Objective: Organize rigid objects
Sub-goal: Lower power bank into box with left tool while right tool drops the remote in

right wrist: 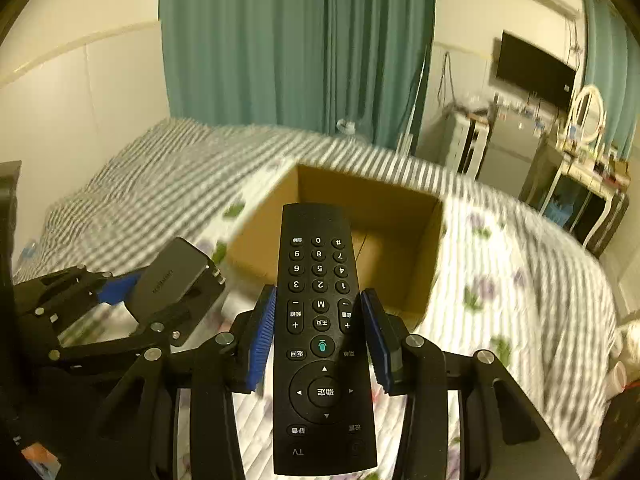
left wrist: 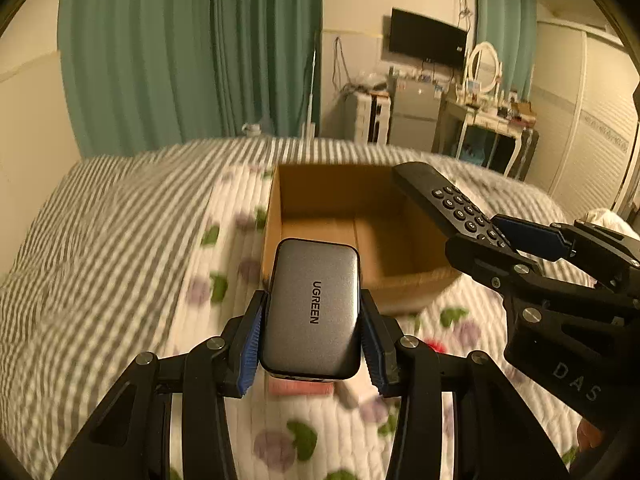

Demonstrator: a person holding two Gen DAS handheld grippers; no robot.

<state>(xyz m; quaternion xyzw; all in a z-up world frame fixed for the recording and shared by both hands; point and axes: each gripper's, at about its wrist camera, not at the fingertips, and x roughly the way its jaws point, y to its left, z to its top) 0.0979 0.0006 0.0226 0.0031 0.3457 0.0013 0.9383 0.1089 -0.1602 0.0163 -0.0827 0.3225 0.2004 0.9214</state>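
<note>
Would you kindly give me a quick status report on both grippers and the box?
Left gripper shut on charger. Right gripper shut on remote. Box open ahead on the bed, nothing visible inside. Path clear.

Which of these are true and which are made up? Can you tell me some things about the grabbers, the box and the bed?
1. The left gripper holds a grey UGREEN charger. True.
2. The right gripper holds a banana. False: it holds a black remote.
3. The cardboard box is open at the top. True.
4. The box stands on a wooden floor. False: it stands on the bed's flowered quilt.
5. The curtain behind the bed is red. False: it is green.
</note>
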